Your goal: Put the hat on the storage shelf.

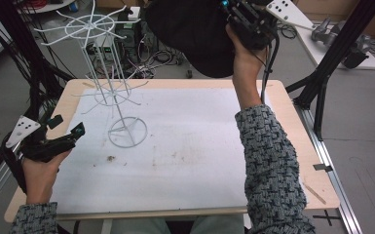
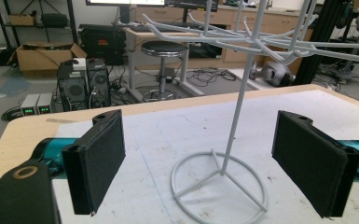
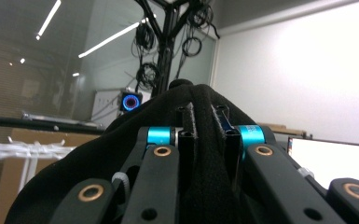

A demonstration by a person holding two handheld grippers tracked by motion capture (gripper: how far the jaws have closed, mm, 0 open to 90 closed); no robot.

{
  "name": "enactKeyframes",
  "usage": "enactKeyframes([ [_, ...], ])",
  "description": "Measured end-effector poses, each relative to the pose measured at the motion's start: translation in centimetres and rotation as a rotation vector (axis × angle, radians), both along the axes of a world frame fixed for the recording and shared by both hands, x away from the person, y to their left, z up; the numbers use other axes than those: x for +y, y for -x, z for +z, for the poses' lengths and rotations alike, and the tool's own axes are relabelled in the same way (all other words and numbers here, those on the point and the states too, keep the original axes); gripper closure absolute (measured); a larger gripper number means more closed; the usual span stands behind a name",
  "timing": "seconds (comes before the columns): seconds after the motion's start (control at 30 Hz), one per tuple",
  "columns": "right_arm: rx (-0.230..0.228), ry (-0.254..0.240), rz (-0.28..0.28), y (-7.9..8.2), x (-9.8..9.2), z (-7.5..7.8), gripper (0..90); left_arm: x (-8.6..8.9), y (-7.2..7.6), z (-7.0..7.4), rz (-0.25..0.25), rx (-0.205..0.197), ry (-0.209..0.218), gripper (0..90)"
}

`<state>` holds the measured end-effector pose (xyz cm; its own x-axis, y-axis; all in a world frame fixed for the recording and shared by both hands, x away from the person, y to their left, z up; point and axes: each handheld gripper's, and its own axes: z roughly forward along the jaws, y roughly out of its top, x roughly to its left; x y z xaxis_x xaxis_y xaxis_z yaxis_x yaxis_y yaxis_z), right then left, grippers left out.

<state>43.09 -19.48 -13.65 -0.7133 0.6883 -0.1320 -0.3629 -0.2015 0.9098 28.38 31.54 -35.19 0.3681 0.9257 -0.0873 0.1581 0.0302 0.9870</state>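
On the far left part of the table (image 1: 292,146), on its white mat (image 1: 185,146), stands a white wire rack (image 1: 113,87) with a ring base, a thin upright pole and two levels of hooks that spread out to the sides. All hooks that I can see are bare. In the left gripper view the pole and the ring base (image 2: 219,189) stand on the mat straight ahead, between the lines of the two black pads, and the lower hooks pass across the top of the picture. The left gripper (image 1: 68,134) rests low near the left edge of the table, apart from the rack; its jaws are wide apart and nothing is between them. The right gripper (image 1: 231,14) is high above the far edge of the table, to the right of the top of the rack and apart from it. Its jaws are clenched on a black fabric thing, probably a hat (image 1: 195,36), which hangs to the left of the gripper as a big dark shape and hides part of the floor and cables behind it. In the right gripper view the black fabric (image 3: 200,121) is pressed between the closed pads and rises in front of the camera, and the white hooks (image 3: 9,149) are at the left edge. Behind the table there are computer cases (image 2: 81,84), a round stool (image 2: 163,49) and a cardboard box (image 2: 44,56) whose inside I cannot see.
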Motion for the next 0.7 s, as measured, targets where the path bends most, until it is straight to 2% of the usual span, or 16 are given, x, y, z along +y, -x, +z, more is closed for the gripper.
enactKeyframes([
  [0.1,-0.008,-0.038,0.027,0.3,0.1,0.5,82.6,0.0,0.0,0.0,-0.001,0.0,0.0,17.4],
  [0.23,-0.018,-0.052,0.057,0.7,0.5,1.0,82.6,0.0,0.0,0.0,-0.001,-0.001,0.0,17.4],
  [0.53,-0.011,-0.121,0.18,1.3,1.5,1.4,82.5,0.0,0.0,0.0,-0.002,-0.001,0.0,17.4],
  [0.7,-0.016,-0.119,0.225,1.6,2.2,1.4,82.2,-0.1,0.0,0.1,-0.004,-0.003,0.001,17.4],
])
